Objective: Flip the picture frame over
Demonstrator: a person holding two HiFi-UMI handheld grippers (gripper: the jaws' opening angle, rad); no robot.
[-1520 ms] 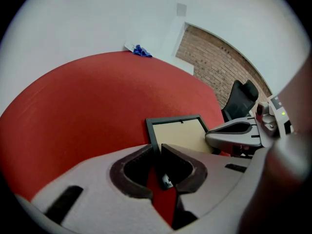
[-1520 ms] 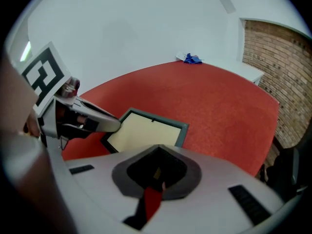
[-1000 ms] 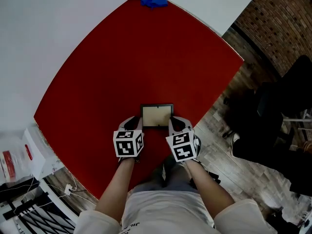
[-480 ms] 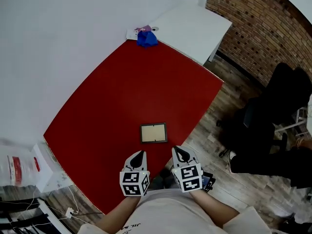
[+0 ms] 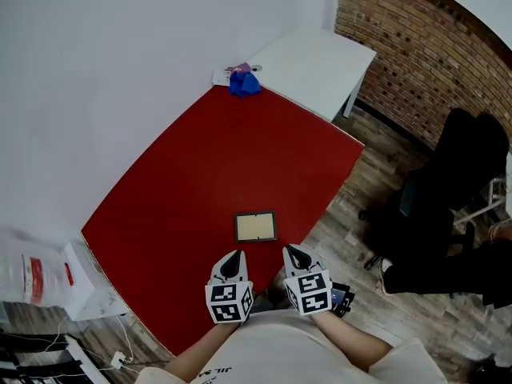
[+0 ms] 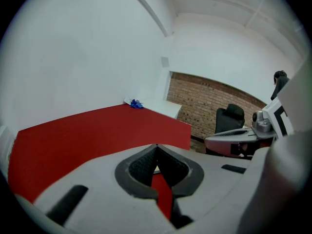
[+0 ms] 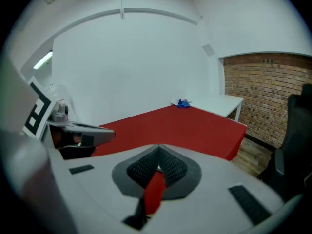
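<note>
While L-grip (image 5: 235,256), R-grip (image 5: 292,251) sit closed, frame (image 5: 256,226) apart

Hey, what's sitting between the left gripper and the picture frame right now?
Nothing. In the head view, only bare red tabletop shows between the left gripper and the picture frame. The gripper is shut, empty and clear of the frame.

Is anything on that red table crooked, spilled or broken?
Nothing looks spilled or broken. The picture frame lies flat near the red table's front edge, turned askew to its sides. A crumpled blue thing sits at the far corner. The left gripper and right gripper are shut and empty, clear of the frame.
</note>
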